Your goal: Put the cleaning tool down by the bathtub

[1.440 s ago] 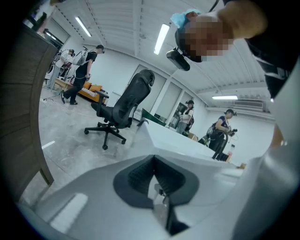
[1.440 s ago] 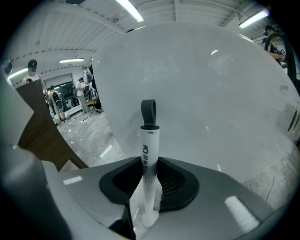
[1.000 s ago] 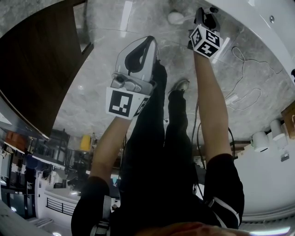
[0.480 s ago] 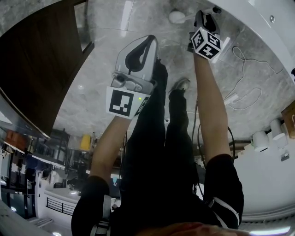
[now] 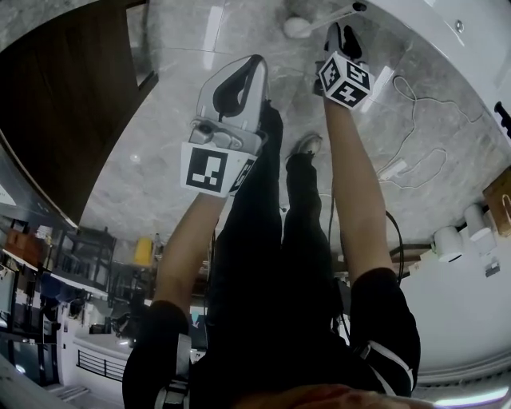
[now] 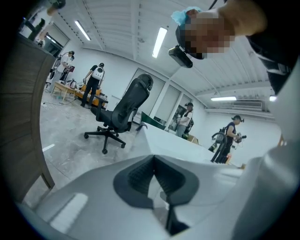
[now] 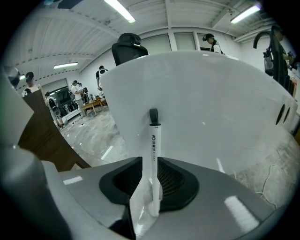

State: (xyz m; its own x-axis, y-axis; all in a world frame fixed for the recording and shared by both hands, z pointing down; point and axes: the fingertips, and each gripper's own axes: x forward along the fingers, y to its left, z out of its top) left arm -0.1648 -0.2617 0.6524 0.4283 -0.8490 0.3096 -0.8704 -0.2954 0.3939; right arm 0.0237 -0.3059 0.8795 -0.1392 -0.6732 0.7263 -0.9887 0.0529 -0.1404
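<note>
Head view: a person in black trousers (image 5: 271, 240) is standing on a grey marble floor (image 5: 184, 96). The right gripper (image 5: 337, 33) is pointing at a white long-handled cleaning tool (image 5: 319, 20). This tool is leaning against the outer wall of the white bathtub (image 5: 447, 40), with its rounded head low by the floor. The left gripper (image 5: 251, 68) is hovering near a dark wooden cabinet (image 5: 64, 104), well apart from the tool.

Left gripper view: the fingertips are meeting, with nothing between them. A black office chair (image 6: 123, 110) is standing beyond.

Right gripper view: the jaws have just been closing slightly but are standing apart. The tool's handle is showing in the gap, and the pads are not squeezing it.
</note>
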